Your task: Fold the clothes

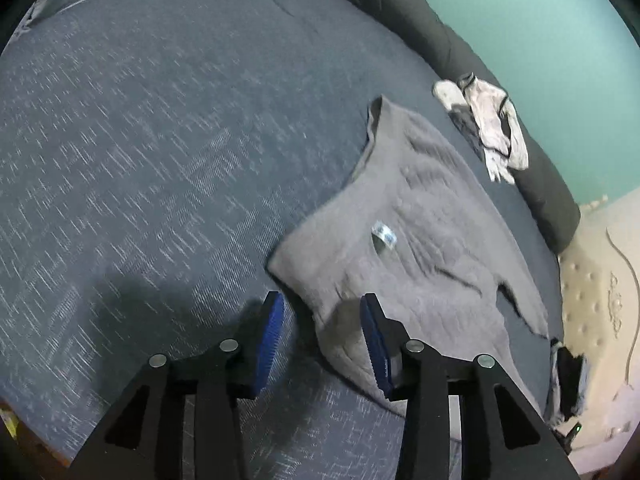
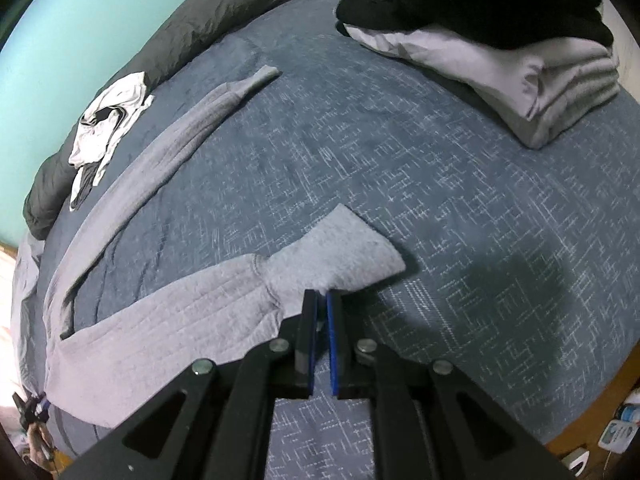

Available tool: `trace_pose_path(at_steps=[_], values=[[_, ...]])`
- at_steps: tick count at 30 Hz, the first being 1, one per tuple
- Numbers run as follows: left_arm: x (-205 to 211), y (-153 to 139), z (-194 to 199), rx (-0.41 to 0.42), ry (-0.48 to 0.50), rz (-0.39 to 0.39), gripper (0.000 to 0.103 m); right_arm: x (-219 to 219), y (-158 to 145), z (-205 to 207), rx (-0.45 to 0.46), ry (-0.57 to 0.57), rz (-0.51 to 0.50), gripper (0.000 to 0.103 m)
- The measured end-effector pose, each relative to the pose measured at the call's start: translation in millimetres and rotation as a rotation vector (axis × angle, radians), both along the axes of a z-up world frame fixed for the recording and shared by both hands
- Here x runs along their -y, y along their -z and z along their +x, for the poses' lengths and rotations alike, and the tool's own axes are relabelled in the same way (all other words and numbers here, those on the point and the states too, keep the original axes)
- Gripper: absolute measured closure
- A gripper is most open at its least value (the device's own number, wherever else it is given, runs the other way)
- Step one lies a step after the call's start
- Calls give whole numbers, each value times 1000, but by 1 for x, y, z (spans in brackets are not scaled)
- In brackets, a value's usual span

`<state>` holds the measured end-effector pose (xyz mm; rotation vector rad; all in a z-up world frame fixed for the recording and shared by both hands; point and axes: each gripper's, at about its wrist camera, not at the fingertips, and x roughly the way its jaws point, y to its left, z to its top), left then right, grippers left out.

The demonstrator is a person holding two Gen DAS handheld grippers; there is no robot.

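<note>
A long-sleeved grey quilted knit top [image 1: 416, 216] lies spread on the blue patterned bedspread [image 1: 160, 140]. The right gripper [image 2: 322, 300] seems clamped on its cuff [image 2: 344, 252]; the left gripper [image 1: 322, 308] hovers parted above the hem. Judged a sleeve fold; next, carry the cuff across the body.

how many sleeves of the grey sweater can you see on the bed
2: one sleeve stretches toward the dark duvet, the other sleeve is pinched in the right gripper.
</note>
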<state>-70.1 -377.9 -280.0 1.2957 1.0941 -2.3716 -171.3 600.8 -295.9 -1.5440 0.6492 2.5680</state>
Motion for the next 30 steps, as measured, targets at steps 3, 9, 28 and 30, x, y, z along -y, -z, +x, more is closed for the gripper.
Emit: trace_pose_path(at_steps=[3,9,28,30], values=[[3,2,-2,7,-3,5,58,0,0,0,1,-3,-3,97],[10,15,1,5,-33,27,55,-1,1,2,5,-7,-8,97],[12,-9,-15,-64,-18,-12,91,-2,-9,2,-20,-8,12,99],[14,-10,-14,-67,-25,-6,91,-3,-10,2,-24,-6,12,99]])
